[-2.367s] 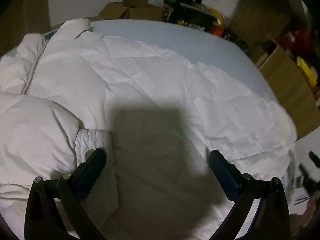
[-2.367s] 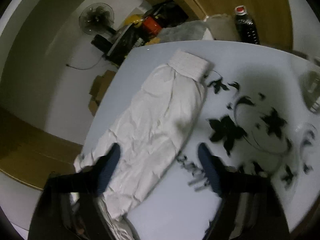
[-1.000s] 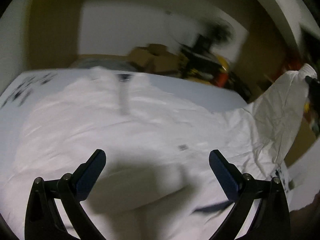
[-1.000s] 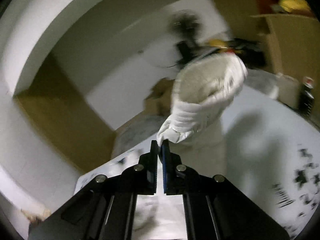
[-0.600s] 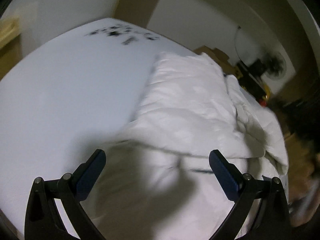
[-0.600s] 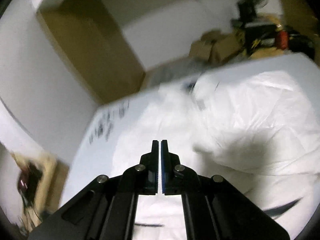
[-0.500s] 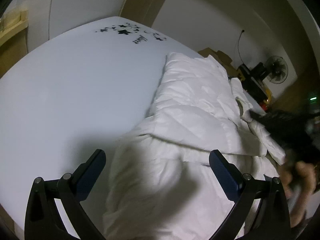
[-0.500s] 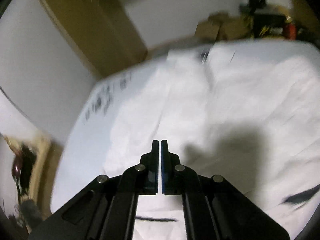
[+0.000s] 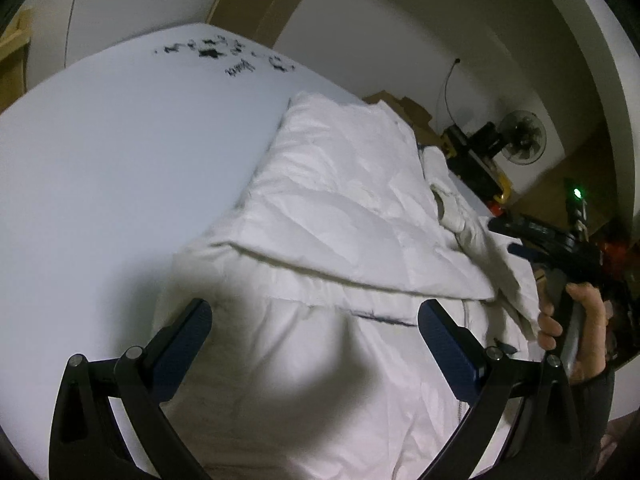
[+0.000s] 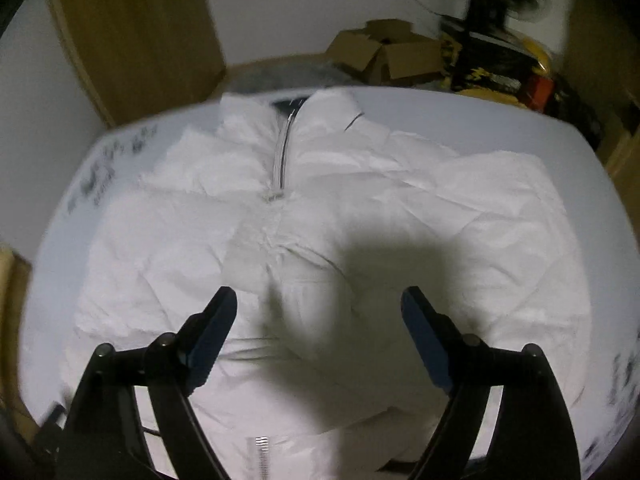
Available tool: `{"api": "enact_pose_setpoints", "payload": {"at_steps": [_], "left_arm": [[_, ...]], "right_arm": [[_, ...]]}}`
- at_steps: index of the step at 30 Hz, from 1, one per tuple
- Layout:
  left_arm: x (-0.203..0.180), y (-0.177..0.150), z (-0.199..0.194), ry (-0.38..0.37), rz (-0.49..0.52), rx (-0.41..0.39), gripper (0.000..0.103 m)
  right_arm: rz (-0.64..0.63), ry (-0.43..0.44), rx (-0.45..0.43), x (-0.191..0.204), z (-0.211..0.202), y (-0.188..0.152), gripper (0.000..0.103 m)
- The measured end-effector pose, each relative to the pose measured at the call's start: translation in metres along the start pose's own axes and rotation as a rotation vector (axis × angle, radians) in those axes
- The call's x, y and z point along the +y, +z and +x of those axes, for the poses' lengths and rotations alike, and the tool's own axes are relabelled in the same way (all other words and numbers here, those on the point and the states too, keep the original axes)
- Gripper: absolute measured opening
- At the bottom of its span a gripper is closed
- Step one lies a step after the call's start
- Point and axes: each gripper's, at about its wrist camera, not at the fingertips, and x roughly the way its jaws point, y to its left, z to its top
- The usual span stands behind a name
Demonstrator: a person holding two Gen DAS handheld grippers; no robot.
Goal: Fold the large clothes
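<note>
The pale surface (image 9: 112, 128) lies bare on the left, black print (image 9: 224, 54) at its far edge. A white puffer jacket (image 9: 340, 208) sprawls across its middle and right, sleeves folded over the body, zipper (image 10: 280, 160) running up to the collar. The left gripper (image 9: 314, 334) hovers above the jacket, jaws wide and empty. The right gripper (image 10: 318, 322) hangs over the chest, jaws likewise spread, gripping nothing. Cardboard boxes (image 10: 384, 54) and a fan (image 9: 522, 142) stand beyond.
</note>
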Motion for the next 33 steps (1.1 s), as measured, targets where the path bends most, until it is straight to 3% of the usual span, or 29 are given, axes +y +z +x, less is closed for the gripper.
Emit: {"api": "enact_pose_setpoints", "payload": {"at_steps": [1, 4, 5, 6, 7, 10, 13, 16, 18, 23, 25, 31, 32, 33], "left_arm": [[-0.001, -0.002, 0.002, 0.003, 0.002, 0.011, 0.103], [0.000, -0.005, 0.003, 0.014, 0.003, 0.017, 0.103], [0.001, -0.005, 0.002, 0.014, 0.000, 0.017, 0.103], [0.003, -0.006, 0.000, 0.016, -0.003, 0.016, 0.103], [0.006, -0.006, -0.002, 0.019, -0.008, 0.014, 0.103], [0.015, -0.006, -0.006, 0.026, -0.025, 0.007, 0.103], [0.022, -0.002, -0.009, 0.024, -0.049, -0.008, 0.103], [0.023, 0.000, -0.010, 0.009, -0.066, -0.025, 0.103], [0.023, 0.000, -0.012, -0.006, -0.071, -0.029, 0.103], [0.024, -0.001, -0.015, -0.015, -0.081, -0.034, 0.103], [0.024, -0.001, -0.017, -0.013, -0.083, -0.040, 0.103], [0.028, -0.007, -0.026, -0.001, -0.091, -0.048, 0.103], [0.030, -0.007, -0.026, 0.002, -0.092, -0.045, 0.103], [0.031, -0.008, -0.026, 0.004, -0.094, -0.043, 0.103]], "right_arm": [[-0.030, -0.023, 0.005, 0.008, 0.003, 0.000, 0.085], [-0.199, -0.209, 0.045, 0.039, 0.029, -0.007, 0.080], [-0.242, -0.266, 0.068, 0.046, 0.039, -0.011, 0.073], [-0.258, -0.312, 0.090, 0.048, 0.051, -0.014, 0.052], [-0.246, -0.326, 0.088, 0.045, 0.053, -0.014, 0.039], [-0.171, -0.264, 0.062, 0.032, 0.038, -0.005, 0.016], [-0.107, -0.198, 0.026, 0.017, 0.013, 0.002, 0.008], [-0.048, -0.157, -0.041, 0.011, -0.016, 0.014, 0.007], [-0.002, -0.073, -0.093, 0.009, -0.045, 0.022, 0.007], [-0.014, 0.084, -0.174, 0.051, -0.085, 0.025, 0.007], [-0.038, 0.105, -0.162, 0.075, -0.075, 0.020, 0.007], [-0.087, 0.104, -0.024, 0.127, 0.012, -0.013, 0.008], [-0.105, 0.090, -0.013, 0.131, 0.022, -0.019, 0.013], [-0.124, 0.085, 0.001, 0.135, 0.030, -0.024, 0.024]]}}
